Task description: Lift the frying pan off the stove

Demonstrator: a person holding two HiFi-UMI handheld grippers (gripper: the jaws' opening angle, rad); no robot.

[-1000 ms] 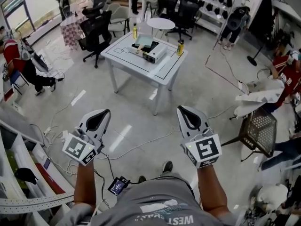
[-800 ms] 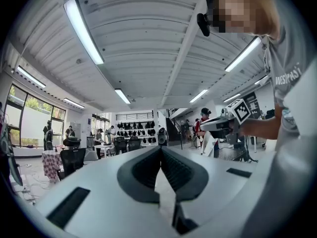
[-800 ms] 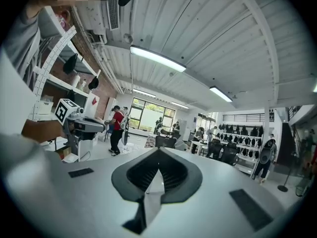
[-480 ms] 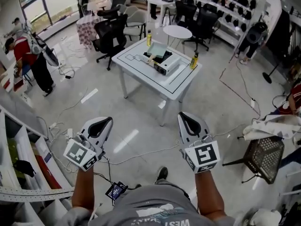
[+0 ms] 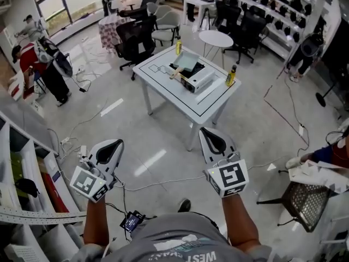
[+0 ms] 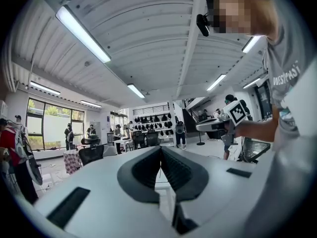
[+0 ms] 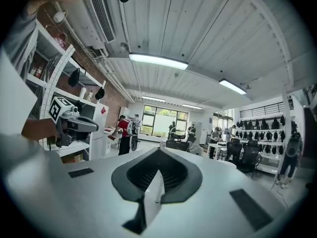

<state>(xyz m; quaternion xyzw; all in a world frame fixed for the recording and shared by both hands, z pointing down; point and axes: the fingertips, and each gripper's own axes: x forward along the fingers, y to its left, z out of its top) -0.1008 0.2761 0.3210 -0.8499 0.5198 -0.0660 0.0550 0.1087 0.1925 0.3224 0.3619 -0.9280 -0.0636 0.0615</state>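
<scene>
Both my tongs are up in front of me at chest height, well apart from the work; L gripper [image 5: 110,144] has its jaws pressed together w/ nothing between them; R gripper [image 5: 211,137] likewise closed and empty. Far ahead across the floor stands the white table [image 5: 163,83]; on its far-right part sits the white stove [image 5: 199,81], and the frying pan [image 5: 186,64] rests on top, I think, w/ a wooden handle pointing left; too small to be sure. A yellow bottle [image 5: 178,47] stands at the far edge, another bottle [image 5: 231,76] at the right corner. A black mesh chair [image 5: 302,201] is near my right.
</scene>
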